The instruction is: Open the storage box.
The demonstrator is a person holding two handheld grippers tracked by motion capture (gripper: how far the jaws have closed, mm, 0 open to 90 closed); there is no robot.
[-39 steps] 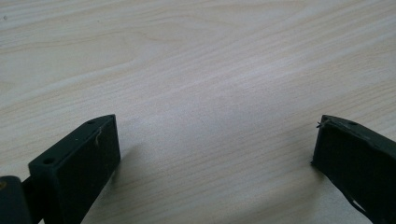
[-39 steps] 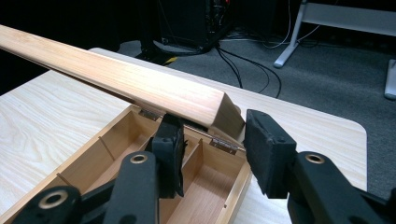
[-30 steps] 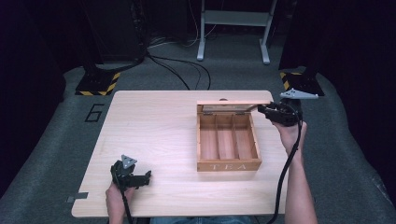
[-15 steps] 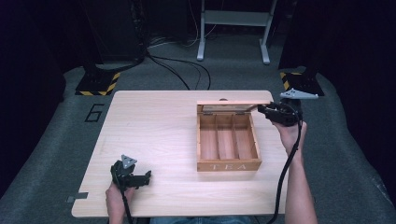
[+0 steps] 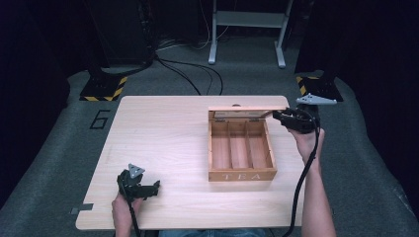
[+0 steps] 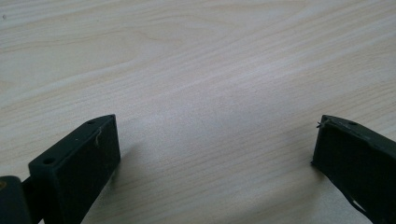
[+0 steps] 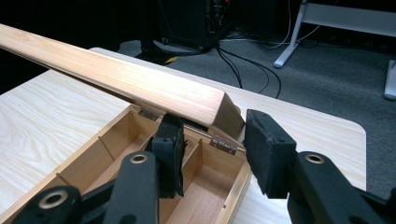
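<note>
High view: the bench (image 5: pixel 163 128) carries the tea box (image 5: pixel 241 170) at its 3 o'clock side. Its lid (image 5: pixel 247 108) runs 9-to-3, its 3 o'clock end between the right gripper (image 7: pixel 212 156)'s parted fingers (image 7: pixel 268 156). Left gripper (image 5: pixel 153 189), fingers apart, idles at 7 o'clock.

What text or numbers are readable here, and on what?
"TEA" on the front wall of the wooden box.
"6" on the grey floor mat, left of the table.
Small plates by the box's hinges in the right gripper view may carry marks, but they are too small to read.
</note>
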